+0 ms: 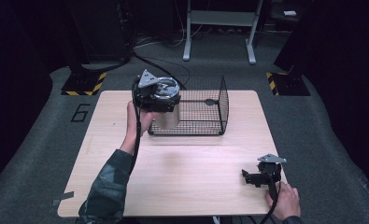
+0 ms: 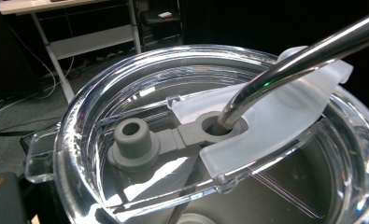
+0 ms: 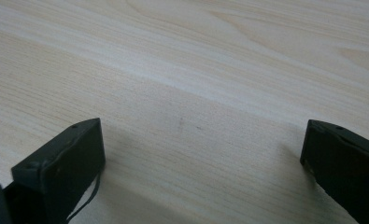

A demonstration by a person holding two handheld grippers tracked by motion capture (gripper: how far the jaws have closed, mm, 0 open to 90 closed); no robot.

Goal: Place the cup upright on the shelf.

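High view showed our left gripper (image 1: 155, 91) at the near left corner of the wire basket (image 1: 210, 122), up against a steel tumbler (image 1: 167, 116). From this we judged the step in hand to be carrying the tumbler at the basket's open left end; whether it was going in or coming out, we could not tell. The tumbler hung upright at the basket's left edge, at the far middle of the wooden table (image 1: 182, 177).

Left gripper view looked down at close range on the tumbler's clear lid (image 2: 140, 93), with a metal straw (image 2: 303, 56) passing through a grey rubber seal (image 2: 173, 137). The jaws were hidden there, so we could not tell their spread, nor confirm a firm hold.

Our left forearm reached forward from the near edge, hand wrapped round the gripper body.

Our right gripper (image 1: 254, 177) rested on the table's near right corner, hand behind it; the right gripper view showed its jaws wide apart and holding nothing.

The next move, in our judgement, called for a level, steady tumbler, clear of the basket wire.
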